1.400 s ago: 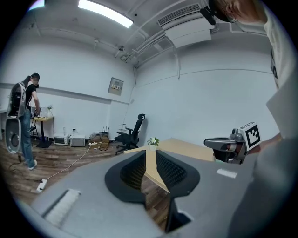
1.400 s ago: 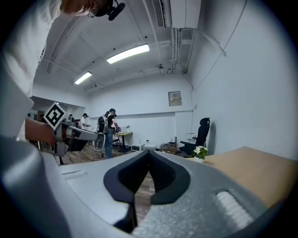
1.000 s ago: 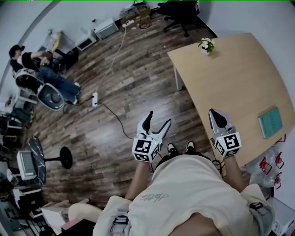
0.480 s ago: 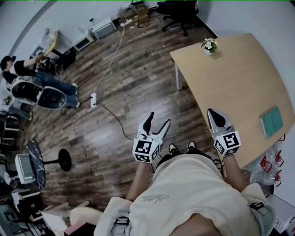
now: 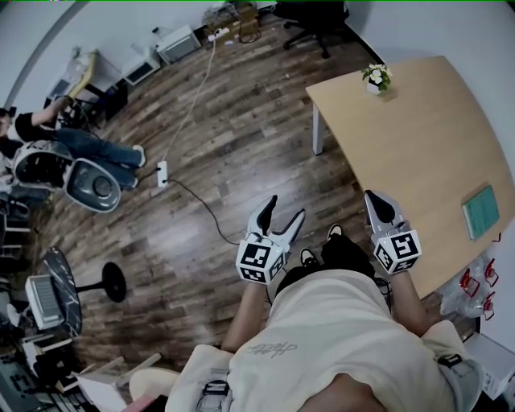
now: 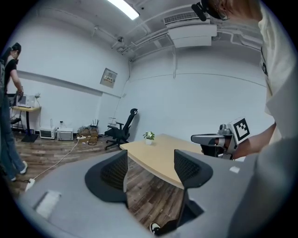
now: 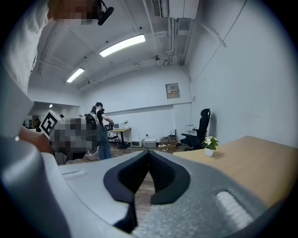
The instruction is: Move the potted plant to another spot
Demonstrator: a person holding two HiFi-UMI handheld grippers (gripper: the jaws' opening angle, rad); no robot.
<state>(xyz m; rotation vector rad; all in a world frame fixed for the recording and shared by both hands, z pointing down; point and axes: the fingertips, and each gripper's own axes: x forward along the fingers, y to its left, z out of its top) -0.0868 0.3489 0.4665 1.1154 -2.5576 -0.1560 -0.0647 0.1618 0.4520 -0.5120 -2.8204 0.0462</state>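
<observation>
The potted plant (image 5: 376,77), white flowers in a small white pot, stands near the far corner of the light wooden table (image 5: 418,145). It also shows small and far off in the left gripper view (image 6: 149,136) and in the right gripper view (image 7: 210,144). My left gripper (image 5: 286,208) hangs over the wood floor left of the table, jaws open with nothing between them. My right gripper (image 5: 373,198) is over the table's near edge, its jaws shut together and empty. Both are far from the plant.
A green pad (image 5: 481,212) lies on the table's right side. A black office chair (image 5: 310,16) stands beyond the table. A power strip (image 5: 162,172) with cables lies on the floor. A seated person (image 5: 48,145) is at far left, a black stool (image 5: 113,282) nearer.
The wearer has stepped forward, so the table and plant drifted right in the head view. Both grippers moved along with the body, and the seated person slid toward the left edge.
</observation>
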